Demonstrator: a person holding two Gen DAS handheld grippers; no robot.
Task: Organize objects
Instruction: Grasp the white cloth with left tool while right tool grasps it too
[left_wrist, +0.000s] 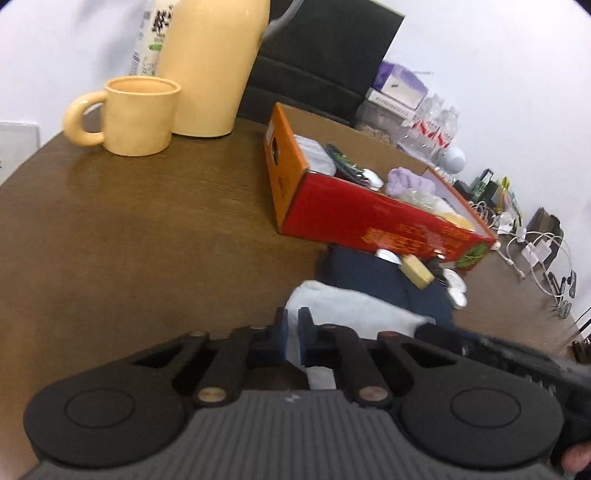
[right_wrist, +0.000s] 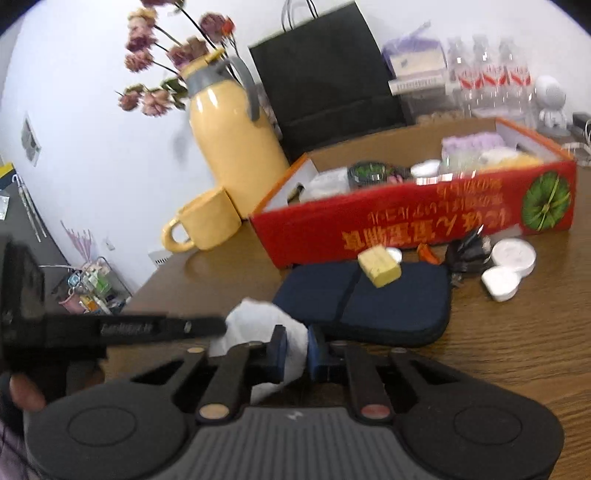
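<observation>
left gripper (left_wrist: 292, 328) angled down, clamped on white cloth (left_wrist: 351, 306) | right gripper (right_wrist: 296, 347) angled down, cloth pinched likewise | navy pouch (right_wrist: 369, 299) just beyond on worktop (left_wrist: 147, 229)

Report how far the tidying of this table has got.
Partly done. The red box already holds several things, among them a purple cloth. In hand: the left gripper and the right gripper are both shut on the white cloth. Left on the table: the navy pouch with a yellow block on it, two white round containers and a dark crumpled item.
</observation>
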